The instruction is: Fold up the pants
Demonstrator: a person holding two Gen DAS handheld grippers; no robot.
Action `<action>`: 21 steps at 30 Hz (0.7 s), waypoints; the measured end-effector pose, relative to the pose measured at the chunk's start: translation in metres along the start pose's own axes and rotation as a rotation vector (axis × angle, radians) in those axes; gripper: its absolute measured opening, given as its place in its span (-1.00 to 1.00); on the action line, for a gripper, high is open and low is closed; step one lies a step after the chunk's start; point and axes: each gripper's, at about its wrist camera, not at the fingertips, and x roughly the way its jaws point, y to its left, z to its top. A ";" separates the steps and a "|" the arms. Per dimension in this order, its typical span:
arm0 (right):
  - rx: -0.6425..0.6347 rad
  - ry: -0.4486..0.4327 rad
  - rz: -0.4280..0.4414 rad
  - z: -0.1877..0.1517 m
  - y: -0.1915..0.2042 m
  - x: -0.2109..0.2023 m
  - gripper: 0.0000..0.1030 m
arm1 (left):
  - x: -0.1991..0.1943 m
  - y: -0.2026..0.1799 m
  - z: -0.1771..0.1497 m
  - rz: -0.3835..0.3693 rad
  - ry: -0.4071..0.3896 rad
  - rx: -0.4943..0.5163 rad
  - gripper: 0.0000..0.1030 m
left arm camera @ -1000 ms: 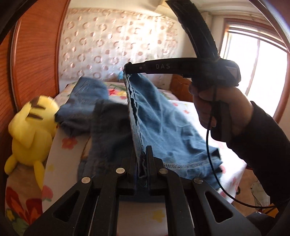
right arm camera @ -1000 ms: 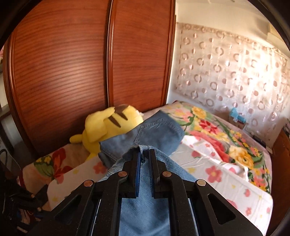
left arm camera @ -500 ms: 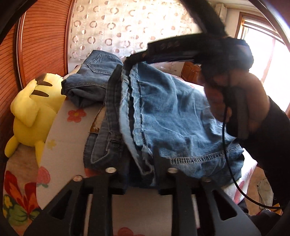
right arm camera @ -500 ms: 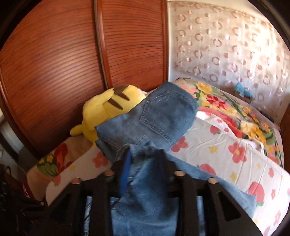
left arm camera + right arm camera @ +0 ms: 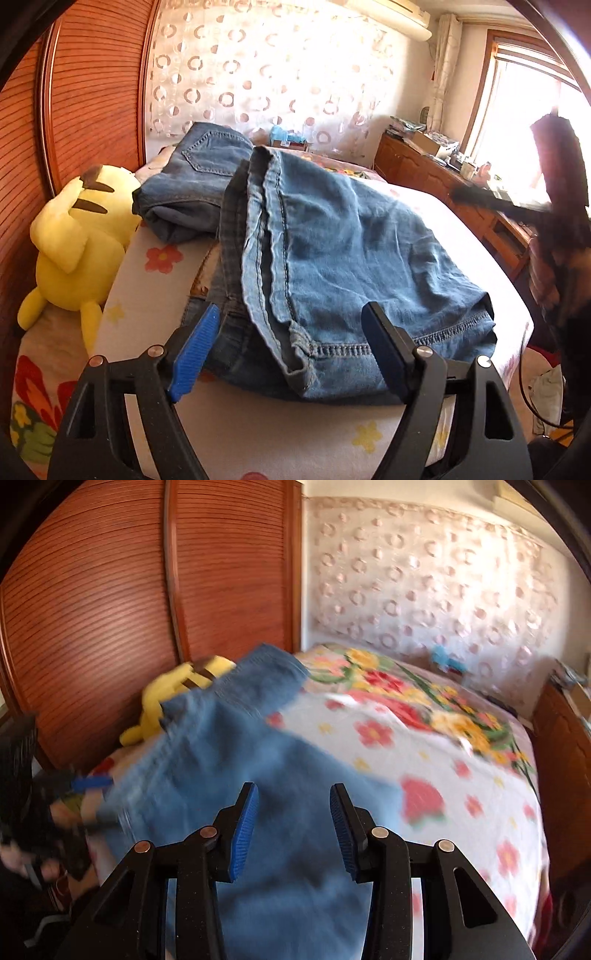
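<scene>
Left claw (image 5: 291, 354) opening wide over jeans (image 5: 351, 251) hem, nothing gripped; right claw (image 5: 293, 827) part-open, empty. Advice: smooth fold flat on bed (image 5: 258, 435).

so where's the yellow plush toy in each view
left wrist: yellow plush toy at the left edge, beside the folded jeans, against the wooden wardrobe.
right wrist: upper left of centre, blurred, partly hidden behind the jeans.
shared landmark: the circle-patterned curtain behind the bed.
</scene>
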 end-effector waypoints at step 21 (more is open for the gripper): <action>0.204 0.111 -0.017 -0.120 -0.012 -0.052 -0.19 | -0.008 -0.021 -0.005 -0.028 -0.038 0.092 -0.29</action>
